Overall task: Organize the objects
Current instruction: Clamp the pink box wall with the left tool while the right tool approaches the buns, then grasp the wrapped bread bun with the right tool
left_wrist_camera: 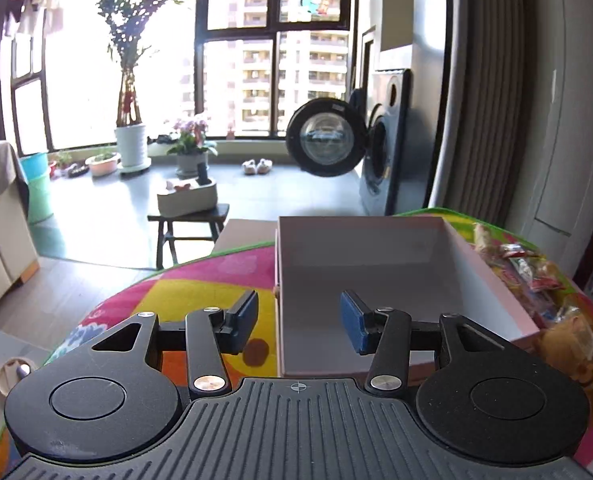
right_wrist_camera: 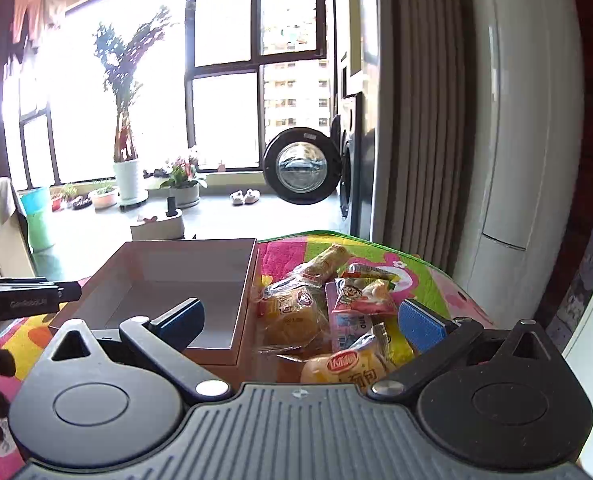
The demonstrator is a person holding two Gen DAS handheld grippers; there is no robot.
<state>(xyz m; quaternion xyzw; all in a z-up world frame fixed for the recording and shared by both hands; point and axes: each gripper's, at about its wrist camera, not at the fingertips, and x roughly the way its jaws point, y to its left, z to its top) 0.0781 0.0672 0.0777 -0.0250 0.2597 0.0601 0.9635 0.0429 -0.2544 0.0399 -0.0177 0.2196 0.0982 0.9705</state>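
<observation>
An empty pink cardboard box (left_wrist_camera: 492,272) (right_wrist_camera: 240,320) sits open-topped on a colourful mat. A pile of wrapped snack packets (right_wrist_camera: 324,312) (left_wrist_camera: 524,276) lies just right of the box. My left gripper (left_wrist_camera: 300,322) is open and holds nothing; its fingers straddle the box's near left corner. My right gripper (right_wrist_camera: 302,320) is open wide, with its left finger over the box's right wall and its right finger beside the snack pile. A yellow bread packet (right_wrist_camera: 348,366) lies closest to it.
The colourful cartoon mat (left_wrist_camera: 200,288) covers the table, whose edge curves off to the left. A wooden stool with a white tray (left_wrist_camera: 186,200) stands on the floor beyond. A washing machine with its door open (left_wrist_camera: 324,140), potted plants (left_wrist_camera: 130,136) and curtains (right_wrist_camera: 420,120) stand behind. The other gripper's body (right_wrist_camera: 20,300) shows at left.
</observation>
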